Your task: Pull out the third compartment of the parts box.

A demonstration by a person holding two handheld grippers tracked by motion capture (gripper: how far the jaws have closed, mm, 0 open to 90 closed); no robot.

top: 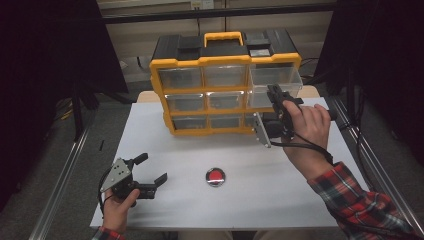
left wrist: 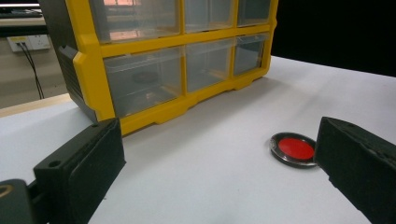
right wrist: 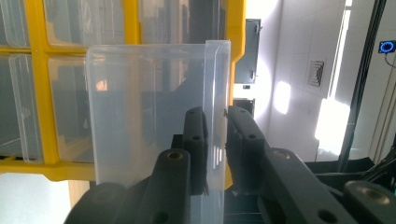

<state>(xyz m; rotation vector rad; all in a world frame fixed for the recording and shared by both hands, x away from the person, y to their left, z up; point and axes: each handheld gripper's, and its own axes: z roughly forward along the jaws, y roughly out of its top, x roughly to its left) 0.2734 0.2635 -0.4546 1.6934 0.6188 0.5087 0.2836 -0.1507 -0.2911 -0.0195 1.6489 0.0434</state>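
Right gripper (top: pixel 276 95) jaws clamp pulled-out top-right drawer (top: pixel 276 76) of organizer (top: pixel 225 61).

A: The room is looking dim from the high view. Dark curtains are hanging at both sides, and the table (top: pixel 250 200) is catching the light.

B: The right gripper view is glaring. Bright white light is bouncing off the wall (right wrist: pixel 299 70), and the drawer (right wrist: pixel 149 112) is shining. Close jaws are looking blurry.

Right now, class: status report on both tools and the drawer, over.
Right tool shut on clear drawer, pulled out. Left tool open, empty. Red disc on table, clear of path.
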